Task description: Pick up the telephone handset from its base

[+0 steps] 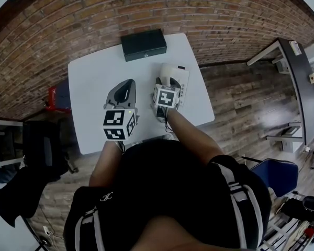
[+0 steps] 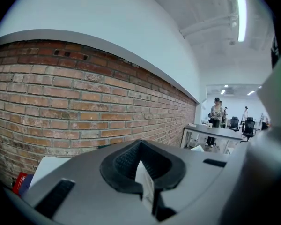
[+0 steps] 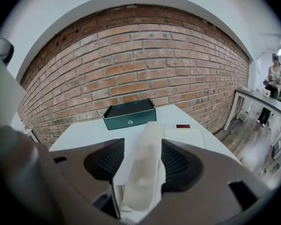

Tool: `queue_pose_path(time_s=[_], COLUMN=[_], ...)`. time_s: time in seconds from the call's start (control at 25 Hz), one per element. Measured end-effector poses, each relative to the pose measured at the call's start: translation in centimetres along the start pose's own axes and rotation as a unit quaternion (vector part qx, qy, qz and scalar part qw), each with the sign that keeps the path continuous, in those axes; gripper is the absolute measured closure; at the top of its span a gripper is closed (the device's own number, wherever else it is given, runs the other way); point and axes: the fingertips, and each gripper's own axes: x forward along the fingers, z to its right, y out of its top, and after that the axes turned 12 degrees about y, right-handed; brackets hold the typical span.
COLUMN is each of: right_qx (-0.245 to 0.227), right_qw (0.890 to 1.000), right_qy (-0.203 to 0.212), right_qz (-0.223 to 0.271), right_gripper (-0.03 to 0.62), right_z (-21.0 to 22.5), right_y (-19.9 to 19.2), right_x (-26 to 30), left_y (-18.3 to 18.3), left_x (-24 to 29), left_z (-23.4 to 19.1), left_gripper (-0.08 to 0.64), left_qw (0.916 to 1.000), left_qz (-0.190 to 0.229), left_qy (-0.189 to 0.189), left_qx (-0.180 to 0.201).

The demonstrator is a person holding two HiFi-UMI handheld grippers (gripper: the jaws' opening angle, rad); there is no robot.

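The white telephone stands on the white table with its handset lying along its left side. In the right gripper view the handset runs straight up between the two dark pads, with a slim gap at the left pad. My right gripper sits low over the phone, open, its jaws either side of the handset. The phone base shows behind it. My left gripper hovers over bare table left of the phone; in its own view the left gripper is shut on nothing.
A dark green box lies at the table's far edge by the brick wall, also seen as the box. A red item sits on the floor at left. A desk and a blue chair stand at right.
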Motion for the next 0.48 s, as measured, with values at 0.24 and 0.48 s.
queue_pose_path(time_s=[0.24,0.48], right_qx=[0.018,0.038], right_qw=[0.999,0.994], right_qy=[-0.024,-0.054], right_qz=[-0.041,-0.085], right_gripper=[0.365,0.362], right_z=[0.5,1.7], right_y=[-0.6,-1.8], right_x=[2.1,3.2], left_y=[0.1,0.1], left_x=[-0.1,0.3], left_z=[-0.9,-1.6], left_gripper=[0.558,0.558], left_qw=[0.9999,0.9999], left_qz=[0.008,0.007], left_qy=[0.003,0.003], left_qx=[-0.007,-0.012])
